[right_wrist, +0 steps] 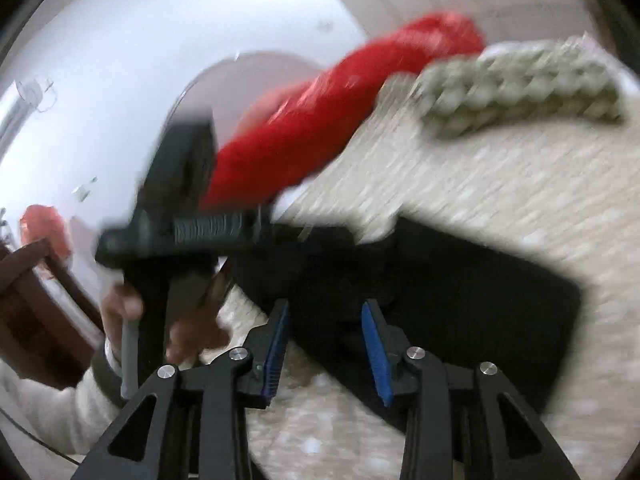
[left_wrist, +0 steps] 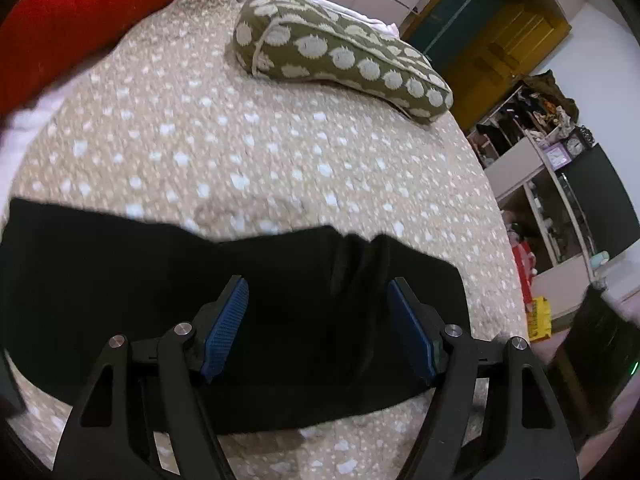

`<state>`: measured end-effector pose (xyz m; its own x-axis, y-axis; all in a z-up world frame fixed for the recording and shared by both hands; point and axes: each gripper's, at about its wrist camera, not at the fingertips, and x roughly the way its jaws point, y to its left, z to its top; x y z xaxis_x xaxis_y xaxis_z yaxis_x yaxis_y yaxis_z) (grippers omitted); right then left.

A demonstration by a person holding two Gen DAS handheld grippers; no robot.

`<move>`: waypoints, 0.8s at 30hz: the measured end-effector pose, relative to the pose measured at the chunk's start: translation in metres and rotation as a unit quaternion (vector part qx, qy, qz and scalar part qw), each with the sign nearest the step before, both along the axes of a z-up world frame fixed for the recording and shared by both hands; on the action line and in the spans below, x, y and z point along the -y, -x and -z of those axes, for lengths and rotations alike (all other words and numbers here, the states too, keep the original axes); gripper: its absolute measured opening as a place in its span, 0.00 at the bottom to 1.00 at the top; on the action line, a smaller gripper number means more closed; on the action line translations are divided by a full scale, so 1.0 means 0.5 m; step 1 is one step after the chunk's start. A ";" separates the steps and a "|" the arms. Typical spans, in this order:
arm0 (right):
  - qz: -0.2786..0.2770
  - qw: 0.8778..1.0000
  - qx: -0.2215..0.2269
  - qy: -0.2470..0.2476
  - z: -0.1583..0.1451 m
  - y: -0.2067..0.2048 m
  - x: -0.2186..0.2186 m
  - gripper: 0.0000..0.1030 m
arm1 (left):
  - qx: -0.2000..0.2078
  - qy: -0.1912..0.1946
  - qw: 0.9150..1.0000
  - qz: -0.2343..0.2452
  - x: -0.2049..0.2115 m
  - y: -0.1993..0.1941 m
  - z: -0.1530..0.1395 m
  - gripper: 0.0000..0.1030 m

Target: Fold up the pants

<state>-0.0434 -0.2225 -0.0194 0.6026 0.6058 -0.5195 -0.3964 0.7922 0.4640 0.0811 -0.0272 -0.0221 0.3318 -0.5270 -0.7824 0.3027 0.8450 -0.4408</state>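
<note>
Your left tool (left_wrist: 318,328) stands with its blue pads wide apart and nothing between them. The black pants (left_wrist: 240,300) lie flat on the bed (left_wrist: 248,152) directly below and ahead of it, as a folded band. The band's long axis runs across the left wrist view, square to the line the tool points along, so either end is a sideways reach away.

Your right tool (right_wrist: 325,344) is also parted and empty, hovering over the near corner of the pants (right_wrist: 460,312). From this side the cloth shows as a dark slab running away to the right, with its far short edge clean and square.

The right wrist view alone shows your left hand (right_wrist: 120,312) gripping its tool's handle at the left end of the pants; that picture is smeared, so the tool may sit just above the cloth rather than on it. Only the left view gives the fabric ridges near the band's right end, plus the green patterned pillow (left_wrist: 340,60) and red blanket (left_wrist: 100,16) well beyond.
</note>
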 end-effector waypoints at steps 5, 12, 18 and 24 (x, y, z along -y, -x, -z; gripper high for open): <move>0.089 0.990 -0.021 0.104 0.027 -0.019 0.067 0.33 | -0.011 -0.012 1.000 0.027 0.060 0.035 0.023 0.70; 0.116 0.990 -0.050 0.067 0.089 -0.055 0.103 0.32 | 0.002 -0.056 0.998 0.010 0.118 0.050 0.059 0.67; 0.121 0.989 -0.026 0.077 0.041 -0.030 0.096 0.32 | 0.027 -0.058 0.998 0.016 0.119 0.070 0.018 0.14; 0.098 0.988 -0.037 0.116 0.057 -0.067 0.034 0.32 | 0.021 -0.075 0.997 -0.021 0.060 0.058 0.029 0.14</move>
<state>-0.0097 -0.2397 -0.0478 0.6513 0.3406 -0.6781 -0.1972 0.9389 0.2822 0.0519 -0.0571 -0.0364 0.3854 -0.3905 -0.8360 0.2815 0.9126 -0.2965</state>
